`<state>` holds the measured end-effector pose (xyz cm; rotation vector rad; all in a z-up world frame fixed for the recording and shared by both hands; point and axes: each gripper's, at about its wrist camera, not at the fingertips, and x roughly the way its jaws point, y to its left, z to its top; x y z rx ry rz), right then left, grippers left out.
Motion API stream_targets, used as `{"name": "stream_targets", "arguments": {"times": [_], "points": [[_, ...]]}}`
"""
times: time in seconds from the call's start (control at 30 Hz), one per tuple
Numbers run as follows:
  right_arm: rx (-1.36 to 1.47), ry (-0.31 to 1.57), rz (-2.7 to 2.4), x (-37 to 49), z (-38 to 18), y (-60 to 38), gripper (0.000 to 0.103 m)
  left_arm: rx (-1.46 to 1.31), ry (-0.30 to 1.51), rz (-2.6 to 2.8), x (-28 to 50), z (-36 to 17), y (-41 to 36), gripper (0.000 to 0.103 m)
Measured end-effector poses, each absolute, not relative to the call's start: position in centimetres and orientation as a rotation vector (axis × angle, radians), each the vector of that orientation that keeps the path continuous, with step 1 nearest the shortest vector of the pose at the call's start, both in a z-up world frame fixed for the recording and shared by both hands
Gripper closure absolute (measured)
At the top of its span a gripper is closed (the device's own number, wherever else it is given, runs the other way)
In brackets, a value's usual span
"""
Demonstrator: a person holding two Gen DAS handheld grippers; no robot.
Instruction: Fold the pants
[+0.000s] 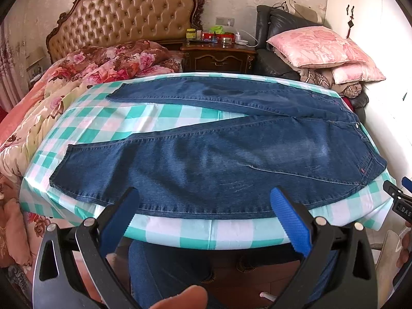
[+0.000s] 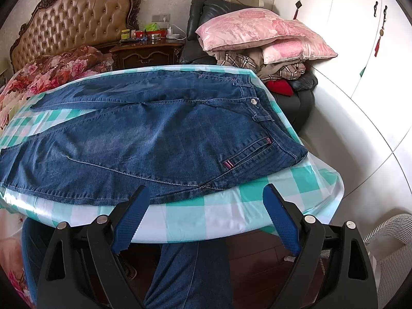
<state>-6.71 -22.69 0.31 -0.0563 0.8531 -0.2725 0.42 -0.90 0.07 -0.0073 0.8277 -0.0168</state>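
Observation:
Dark blue jeans [image 1: 219, 159] lie flat on a table with a green and white checked cloth [image 1: 180, 229]. The two legs spread apart to the left and the waistband is at the right. My left gripper [image 1: 204, 195] is open and empty, just at the near hem of the near leg. In the right wrist view the jeans [image 2: 144, 139] show their waistband and button at the right. My right gripper [image 2: 206, 193] is open and empty, at the near edge by the hip. The tip of the right gripper [image 1: 394, 190] shows at the right edge of the left wrist view.
A bed with a floral quilt [image 1: 77, 77] stands left of the table under a tufted headboard [image 1: 123, 18]. A nightstand [image 1: 219, 56] and a chair piled with pink pillows [image 1: 322, 49] stand behind. White wardrobe doors [image 2: 347, 38] are at the right. The person's legs [image 2: 190, 273] are under the table edge.

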Motion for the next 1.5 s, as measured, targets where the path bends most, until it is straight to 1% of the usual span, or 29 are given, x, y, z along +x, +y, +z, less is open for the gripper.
{"name": "stream_targets", "arguments": {"times": [1.5], "points": [[-0.061, 0.859, -0.276, -7.06, -0.31, -22.7, 0.017, -0.016, 0.834, -0.017, 0.4, -0.06, -0.19, 0.001]]}}
